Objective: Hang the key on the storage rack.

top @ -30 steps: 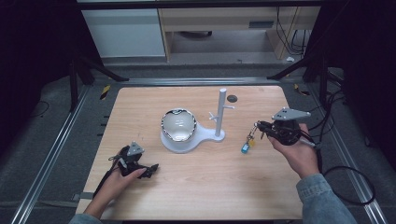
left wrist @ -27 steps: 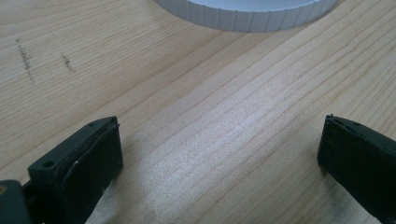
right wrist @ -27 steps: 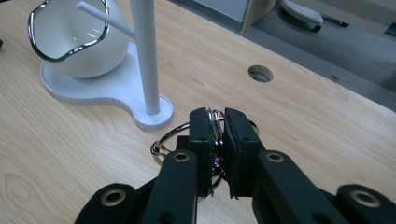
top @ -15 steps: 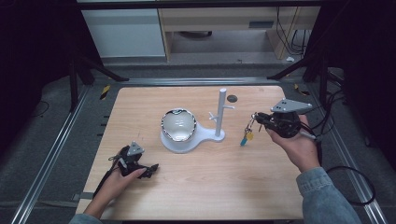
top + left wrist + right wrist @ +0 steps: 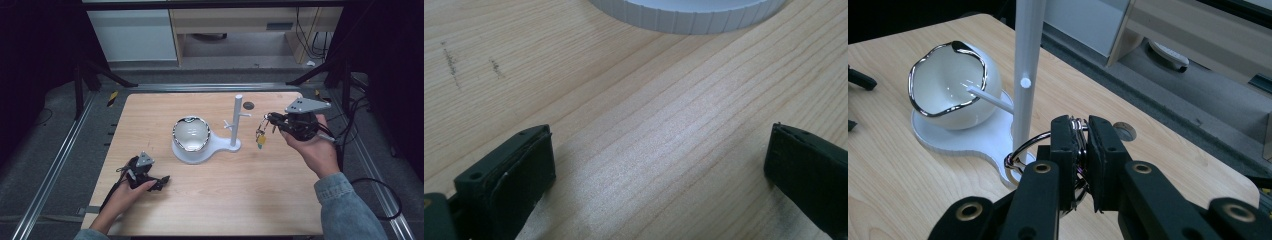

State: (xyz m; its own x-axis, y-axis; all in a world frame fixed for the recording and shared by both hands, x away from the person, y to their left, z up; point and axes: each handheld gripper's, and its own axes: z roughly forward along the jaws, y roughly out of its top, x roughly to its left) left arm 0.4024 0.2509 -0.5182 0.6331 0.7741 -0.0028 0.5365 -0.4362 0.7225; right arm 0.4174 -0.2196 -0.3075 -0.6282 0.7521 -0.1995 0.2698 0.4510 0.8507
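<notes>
A white stand with short pegs rises from a white base that also carries a white bowl with a silver rim. My right gripper is held above the table just right of the stand, shut on a key ring; keys and a yellow tag dangle below it. In the right gripper view the post stands close ahead and the bowl to its left. My left gripper rests on the table at the front left, jaws wide open on bare wood.
A small dark disc lies on the table behind the stand. The ribbed edge of the white base lies ahead of my left gripper. Metal rails run along the table's sides, and cabinets stand beyond its far edge.
My right gripper has risen and moved left toward the stand with the key ring hanging from it. The left gripper has stayed in place.
</notes>
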